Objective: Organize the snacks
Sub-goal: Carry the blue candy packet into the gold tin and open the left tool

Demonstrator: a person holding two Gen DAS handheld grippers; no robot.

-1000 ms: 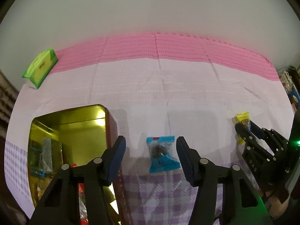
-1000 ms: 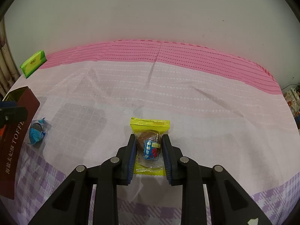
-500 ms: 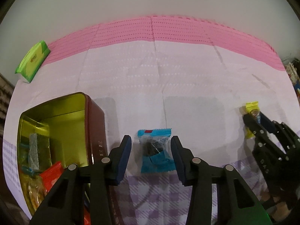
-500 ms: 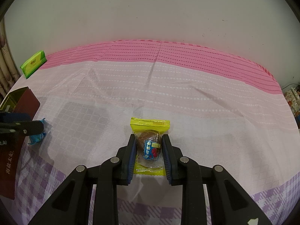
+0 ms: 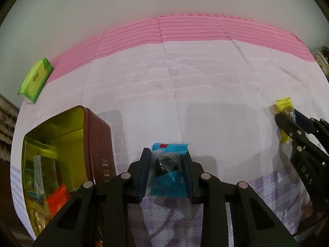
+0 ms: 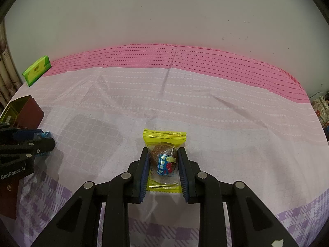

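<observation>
A blue snack packet (image 5: 167, 177) lies on the cloth between the closing jaws of my left gripper (image 5: 167, 151), whose pads press on its sides. Just to its left stands an open brown tin (image 5: 96, 144) with a gold inside, holding several wrapped snacks. My right gripper (image 6: 162, 149) is shut on a yellow snack packet (image 6: 164, 160) that rests on the cloth. The left wrist view shows that gripper (image 5: 286, 113) and the yellow packet (image 5: 283, 105) at the far right. In the right wrist view the left gripper (image 6: 48, 138) is at the left edge, beside the tin (image 6: 26, 111).
A green tissue pack (image 5: 36, 78) lies at the far left corner near the wall. The table carries a pink, white and purple checked cloth (image 6: 205, 107). A white wall stands behind it. Some clutter shows past the table's right edge (image 6: 320, 107).
My left gripper came down and forward, and its jaws closed from wide apart onto the blue packet. The tin now sits closer on the left. The right gripper kept still on the yellow packet.
</observation>
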